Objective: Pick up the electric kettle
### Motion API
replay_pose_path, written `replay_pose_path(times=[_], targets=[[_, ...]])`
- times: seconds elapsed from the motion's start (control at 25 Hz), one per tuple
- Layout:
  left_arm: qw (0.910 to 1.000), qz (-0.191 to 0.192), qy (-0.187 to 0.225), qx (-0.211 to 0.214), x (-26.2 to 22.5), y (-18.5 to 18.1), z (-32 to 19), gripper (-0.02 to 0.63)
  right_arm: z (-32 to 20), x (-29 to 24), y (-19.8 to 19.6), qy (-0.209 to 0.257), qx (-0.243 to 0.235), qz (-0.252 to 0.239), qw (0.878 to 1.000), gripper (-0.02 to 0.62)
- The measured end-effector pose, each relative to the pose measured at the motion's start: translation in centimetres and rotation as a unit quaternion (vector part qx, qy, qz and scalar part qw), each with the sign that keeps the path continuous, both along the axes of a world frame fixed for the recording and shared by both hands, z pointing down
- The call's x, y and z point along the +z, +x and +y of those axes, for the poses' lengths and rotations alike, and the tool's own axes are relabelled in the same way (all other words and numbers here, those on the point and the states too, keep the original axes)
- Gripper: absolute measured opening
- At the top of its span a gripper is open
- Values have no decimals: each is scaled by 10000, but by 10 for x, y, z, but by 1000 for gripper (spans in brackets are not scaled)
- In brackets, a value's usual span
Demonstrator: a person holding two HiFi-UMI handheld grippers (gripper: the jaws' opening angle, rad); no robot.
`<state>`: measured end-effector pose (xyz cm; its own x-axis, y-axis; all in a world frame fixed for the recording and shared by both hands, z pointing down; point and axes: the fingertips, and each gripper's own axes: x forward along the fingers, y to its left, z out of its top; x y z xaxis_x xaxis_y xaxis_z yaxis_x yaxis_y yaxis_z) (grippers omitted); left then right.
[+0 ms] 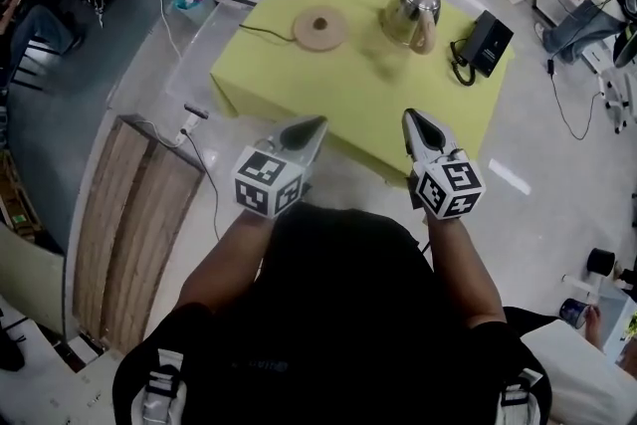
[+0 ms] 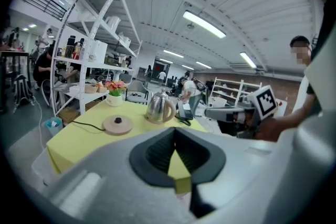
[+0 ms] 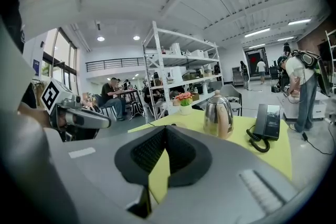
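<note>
The kettle [image 1: 411, 13] stands upright on the far right part of the table [image 1: 299, 85], off its base [image 1: 320, 28], which lies just to its left, and near the phone [image 1: 485, 43] on its right. Both claws hang over the near edge, well apart from the kettle. The left gripper [image 1: 315, 125] has its jaws closed to a point with nothing in them, and the right gripper [image 1: 409, 117] is also pinched shut and empty. The main risk, as I judge it, is reaching in with the jaws closed: a shut tip would only knock the kettle and could tip it or push it into the phone's cord [image 1: 460, 63]. The pale handle [image 3: 227, 120] faces the right gripper, so that is the likely hold. A bite on the shiny steel body would probably slip. A grip low or off-centre on the handle could let the kettle swing and spill, if it holds water, which no view shows
</note>
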<state>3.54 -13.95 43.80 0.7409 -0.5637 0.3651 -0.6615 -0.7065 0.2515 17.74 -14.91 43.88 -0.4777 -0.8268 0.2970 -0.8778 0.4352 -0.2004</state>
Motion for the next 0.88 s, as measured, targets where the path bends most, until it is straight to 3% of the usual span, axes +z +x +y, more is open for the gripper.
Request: replay_pose_path(times=[0.48,0.88], targets=[[9996,1,-113,-261,6,56,70,2,72,6,40,-2,-367,-71,9993,5],[9988,-284,-165,-366,-1,63,102,2,99,5,45,-56,-500,-352,9981,5]])
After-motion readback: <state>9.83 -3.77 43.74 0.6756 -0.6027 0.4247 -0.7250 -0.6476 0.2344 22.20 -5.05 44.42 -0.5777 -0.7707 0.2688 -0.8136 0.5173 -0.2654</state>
